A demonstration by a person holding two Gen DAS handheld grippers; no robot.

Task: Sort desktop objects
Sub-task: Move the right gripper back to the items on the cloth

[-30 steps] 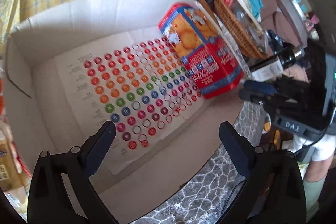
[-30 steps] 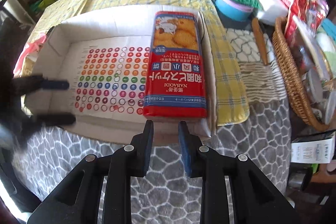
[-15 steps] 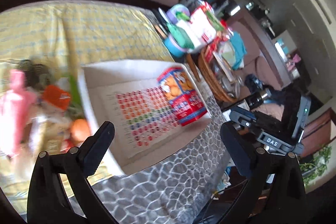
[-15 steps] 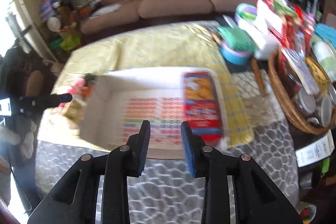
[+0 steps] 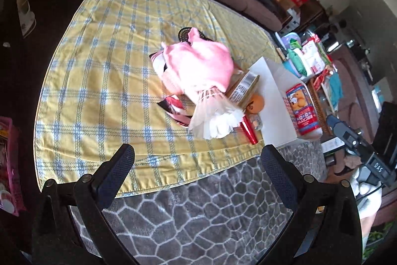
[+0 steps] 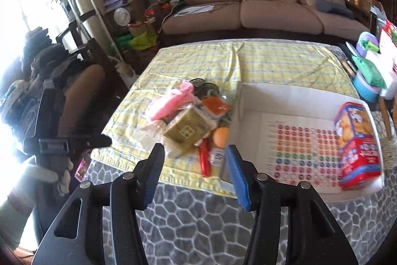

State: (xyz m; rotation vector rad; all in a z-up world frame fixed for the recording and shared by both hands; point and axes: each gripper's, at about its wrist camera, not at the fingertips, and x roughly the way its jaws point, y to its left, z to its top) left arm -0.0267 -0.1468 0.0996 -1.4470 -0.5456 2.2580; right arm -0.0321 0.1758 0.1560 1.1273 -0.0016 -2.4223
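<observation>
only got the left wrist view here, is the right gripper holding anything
Observer: No. The right gripper has its jaws open with nothing between them.
Operator: whats on the white box floor, its wall blocks me
Observer: A sheet of coloured dots, with the red biscuit pack lying at its right end.
Operator: anything hidden behind the pink cloth
Observer: An orange packet, between the cloth and the box wall.
</observation>
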